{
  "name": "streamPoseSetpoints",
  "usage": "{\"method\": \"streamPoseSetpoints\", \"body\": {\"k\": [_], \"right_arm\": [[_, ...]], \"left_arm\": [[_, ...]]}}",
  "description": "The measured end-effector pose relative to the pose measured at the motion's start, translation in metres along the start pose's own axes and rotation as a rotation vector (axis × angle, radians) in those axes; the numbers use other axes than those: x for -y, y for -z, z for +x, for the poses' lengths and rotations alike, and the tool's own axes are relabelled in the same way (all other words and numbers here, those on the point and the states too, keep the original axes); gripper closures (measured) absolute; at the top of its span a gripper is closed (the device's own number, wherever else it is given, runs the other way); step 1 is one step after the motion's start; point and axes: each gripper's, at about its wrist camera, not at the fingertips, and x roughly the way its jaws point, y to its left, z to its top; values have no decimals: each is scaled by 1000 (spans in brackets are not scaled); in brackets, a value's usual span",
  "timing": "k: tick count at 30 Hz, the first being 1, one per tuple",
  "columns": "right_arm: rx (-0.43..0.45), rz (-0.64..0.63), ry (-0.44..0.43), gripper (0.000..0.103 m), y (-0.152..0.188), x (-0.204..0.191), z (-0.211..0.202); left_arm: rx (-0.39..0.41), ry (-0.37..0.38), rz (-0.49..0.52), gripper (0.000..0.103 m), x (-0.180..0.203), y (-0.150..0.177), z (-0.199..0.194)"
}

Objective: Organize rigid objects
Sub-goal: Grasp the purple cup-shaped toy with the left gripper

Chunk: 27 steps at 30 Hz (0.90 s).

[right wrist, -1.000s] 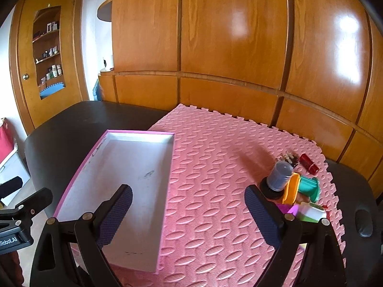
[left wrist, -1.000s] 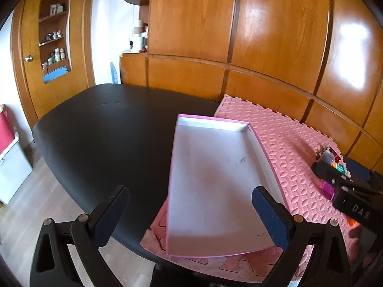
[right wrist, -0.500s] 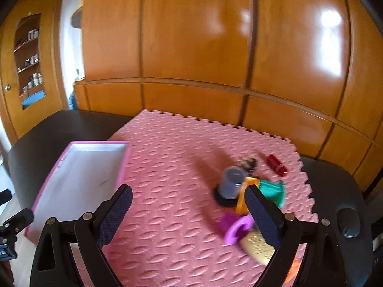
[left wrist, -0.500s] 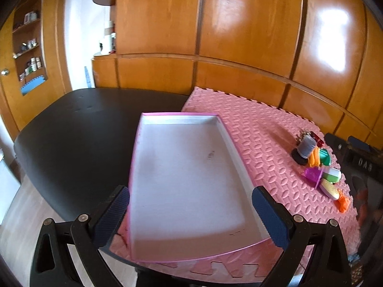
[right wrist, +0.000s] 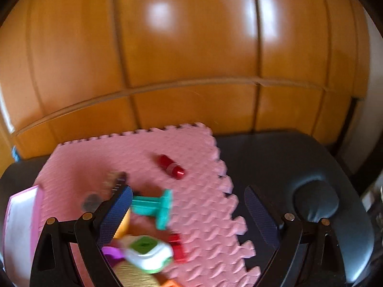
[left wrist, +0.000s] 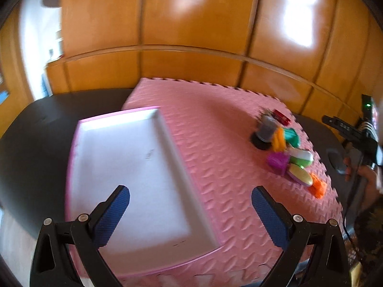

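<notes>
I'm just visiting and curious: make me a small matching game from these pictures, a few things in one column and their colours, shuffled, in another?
Things:
1. tray
2. foam mat
3. small cylinder lying apart from the pile
4. spool-shaped toy

Colours:
A. teal
B. red
C. white inside, pink rim
D. pink all over

Pairs: 1-C, 2-D, 3-B, 4-A

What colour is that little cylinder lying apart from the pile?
Shiny red cylinder, clearest in the right wrist view.
</notes>
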Motion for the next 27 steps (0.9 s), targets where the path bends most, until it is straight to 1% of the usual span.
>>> {"method": "streamPoseSetpoints", "body": {"k": [3,4,5,7,9,12,15,17,19,21,25,27], "right_arm": [[-48,105,-25,7,3,23,8],[-40,141,-49,7,2,29,7],[-35,154,-55,7,1,32,5],[-41,177,-63,7,2,37,4],[-55,202,-84,7,2,40,6],[-63,208,-87,7,2,39,9],[-71,212,-101,7,2,38,11],[-80,205,-106,7,2,36,13],[-87,200,-111,7,2,34,14],[-86,194,-115,7,2,33,14],[-88,188,-121,7,1,31,14],[-88,187,-123,7,1,31,14]], "left_arm": [[-18,20,50,2,21,-4,16],[-25,29,71,3,30,-6,22],[-33,46,85,8,38,-9,29],[-47,83,109,9,56,-15,41],[-65,117,130,15,74,-20,54],[-97,161,156,22,101,-25,76],[-112,187,175,26,119,-28,92],[-125,204,187,26,130,-30,105],[-135,203,194,26,137,-32,118],[-151,226,192,26,141,-35,131],[-158,256,203,25,150,-39,154],[-171,269,200,29,152,-39,164]]}}
